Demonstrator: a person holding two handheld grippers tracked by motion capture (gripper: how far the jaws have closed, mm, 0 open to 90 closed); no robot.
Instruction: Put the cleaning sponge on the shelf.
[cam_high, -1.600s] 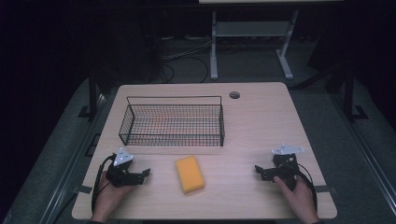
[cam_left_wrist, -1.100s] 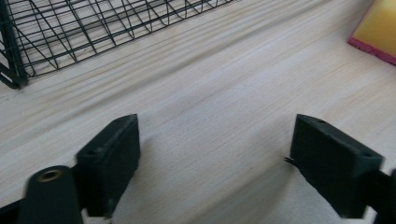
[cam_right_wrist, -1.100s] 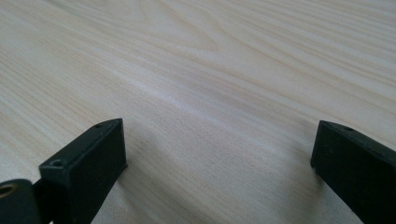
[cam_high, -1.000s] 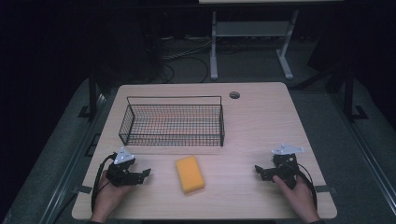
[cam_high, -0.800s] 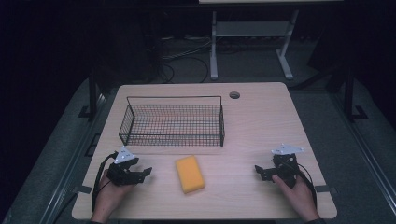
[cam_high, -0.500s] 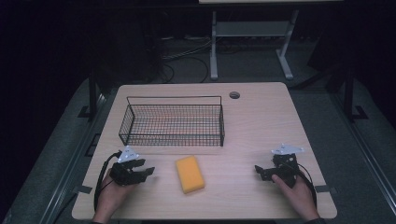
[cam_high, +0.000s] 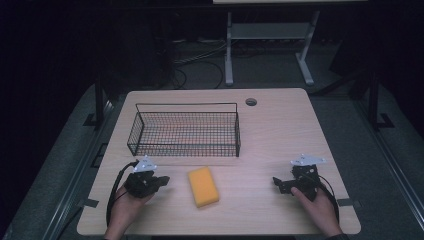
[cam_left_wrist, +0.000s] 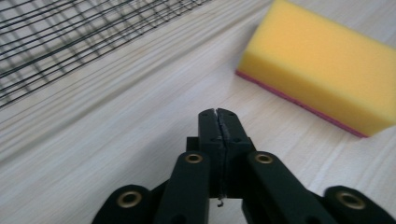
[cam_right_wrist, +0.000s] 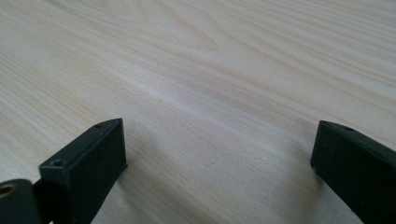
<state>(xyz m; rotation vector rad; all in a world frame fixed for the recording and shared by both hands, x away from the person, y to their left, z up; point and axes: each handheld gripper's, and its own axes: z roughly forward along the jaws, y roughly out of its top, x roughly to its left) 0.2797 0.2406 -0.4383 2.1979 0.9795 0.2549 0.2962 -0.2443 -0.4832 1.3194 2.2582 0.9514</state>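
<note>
A yellow sponge (cam_high: 203, 186) with a pink underside lies flat near the table's front middle; it also shows in the left gripper view as the sponge (cam_left_wrist: 322, 65) at upper right. My left gripper (cam_high: 162, 179) rests on the table just left of the sponge, jaws shut together with nothing between them (cam_left_wrist: 218, 114), apart from the sponge. My right gripper (cam_high: 277, 183) sits at the front right of the table, jaws spread wide over bare wood (cam_right_wrist: 219, 149). A black wire basket (cam_high: 185, 130) stands behind the sponge.
The wooden table (cam_high: 280, 135) has a round cable hole (cam_high: 251, 102) at its back. The basket's mesh (cam_left_wrist: 70, 32) lies ahead and left of the left gripper. A white stand's legs (cam_high: 265, 50) and cables sit on the dark floor beyond.
My left gripper has shifted slightly right toward the sponge. The right gripper, sponge and basket have stayed put.
</note>
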